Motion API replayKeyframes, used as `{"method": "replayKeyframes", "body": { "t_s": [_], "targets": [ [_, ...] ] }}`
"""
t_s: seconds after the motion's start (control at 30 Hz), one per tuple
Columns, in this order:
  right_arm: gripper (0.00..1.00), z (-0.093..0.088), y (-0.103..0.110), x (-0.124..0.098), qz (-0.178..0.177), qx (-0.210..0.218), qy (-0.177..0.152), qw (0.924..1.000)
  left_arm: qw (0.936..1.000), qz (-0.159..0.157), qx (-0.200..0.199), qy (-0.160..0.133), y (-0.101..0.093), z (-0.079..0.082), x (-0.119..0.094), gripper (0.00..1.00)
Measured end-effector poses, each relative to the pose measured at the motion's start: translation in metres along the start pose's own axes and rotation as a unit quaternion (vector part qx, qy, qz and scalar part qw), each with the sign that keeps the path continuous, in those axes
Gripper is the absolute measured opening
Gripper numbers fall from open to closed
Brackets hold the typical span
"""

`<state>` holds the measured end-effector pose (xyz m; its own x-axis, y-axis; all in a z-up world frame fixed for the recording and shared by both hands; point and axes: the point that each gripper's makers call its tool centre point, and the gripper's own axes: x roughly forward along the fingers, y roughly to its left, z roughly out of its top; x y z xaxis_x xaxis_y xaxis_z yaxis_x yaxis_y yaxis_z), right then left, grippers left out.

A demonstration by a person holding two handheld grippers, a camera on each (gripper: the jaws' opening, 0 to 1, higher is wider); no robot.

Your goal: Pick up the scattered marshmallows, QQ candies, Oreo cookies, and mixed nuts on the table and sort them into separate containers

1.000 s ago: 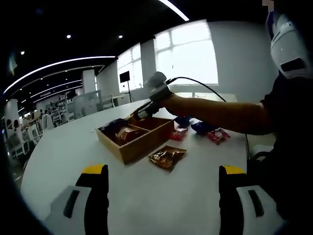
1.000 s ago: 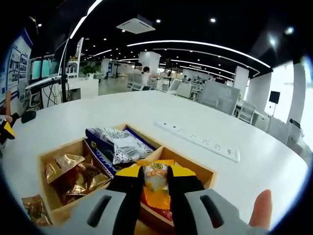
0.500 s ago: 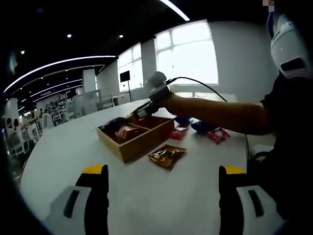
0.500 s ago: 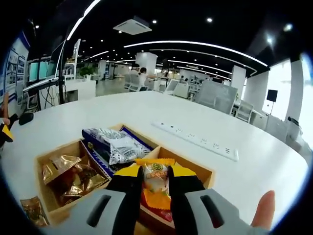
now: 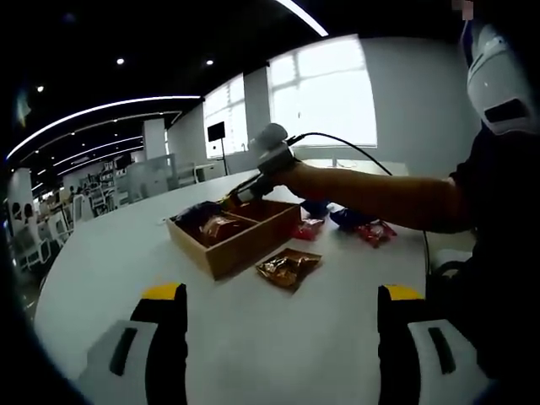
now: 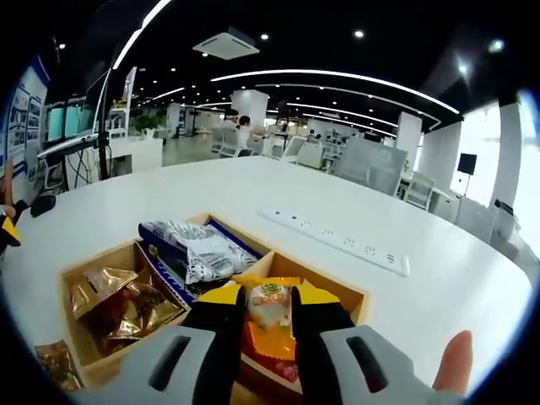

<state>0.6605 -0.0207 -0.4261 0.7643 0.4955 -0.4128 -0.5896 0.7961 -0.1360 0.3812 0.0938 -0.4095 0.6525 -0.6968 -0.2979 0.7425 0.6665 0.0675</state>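
The right gripper (image 6: 268, 314) has its jaws clenched on an orange candy packet (image 6: 268, 325), pinched upright between them just above the right-hand compartment of the wooden tray (image 6: 354, 297). In that compartment a red packet edge shows below the held one. The middle compartment holds blue-and-white cookie packs (image 6: 198, 251); the left one holds brown nut packets (image 6: 126, 302). One more brown packet (image 6: 57, 363) lies on the bench (image 6: 253, 190) outside the tray's near corner. A power strip (image 6: 337, 240) lies beyond the tray.

The left gripper (image 5: 283, 337) hangs over bare bench, jaws spread wide and holding nothing. From there the tray (image 5: 240, 232) sits well ahead, with a brown packet (image 5: 288, 268) just beside it, and red (image 5: 375, 233) and blue packets (image 5: 348, 219) scattered behind. The right gripper (image 5: 245, 192) reaches over the tray's far side.
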Motion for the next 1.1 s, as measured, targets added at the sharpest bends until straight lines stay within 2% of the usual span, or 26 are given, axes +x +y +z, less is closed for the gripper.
{"method": "replayKeyframes", "body": {
  "t_s": [0.53, 0.67, 0.83, 1.0, 1.1],
  "targets": [
    [0.29, 0.002, -0.004, -0.005, -0.014, -0.01, -0.003, 0.9998, 1.0, 0.001, 0.001, 0.001, 0.0, 0.0, -0.002, 0.97],
    [0.29, -0.001, -0.006, -0.011, -0.024, -0.011, 0.001, 0.9997, 1.0, 0.001, 0.0, -0.001, 0.0, 0.001, -0.003, 0.97],
    [0.28, 0.002, -0.024, 0.002, -0.028, -0.014, 0.003, 0.9995, 1.0, 0.001, 0.001, -0.001, -0.001, 0.001, -0.003, 0.97],
    [0.27, 0.0, -0.014, -0.009, -0.033, -0.014, 0.003, 0.9994, 1.0, 0.002, 0.001, -0.001, 0.0, 0.001, -0.003, 0.97],
    [0.28, -0.001, -0.017, -0.008, -0.034, -0.011, 0.003, 0.9994, 1.0, 0.002, 0.0, -0.001, 0.001, 0.001, -0.003, 0.97]
  ]
}}
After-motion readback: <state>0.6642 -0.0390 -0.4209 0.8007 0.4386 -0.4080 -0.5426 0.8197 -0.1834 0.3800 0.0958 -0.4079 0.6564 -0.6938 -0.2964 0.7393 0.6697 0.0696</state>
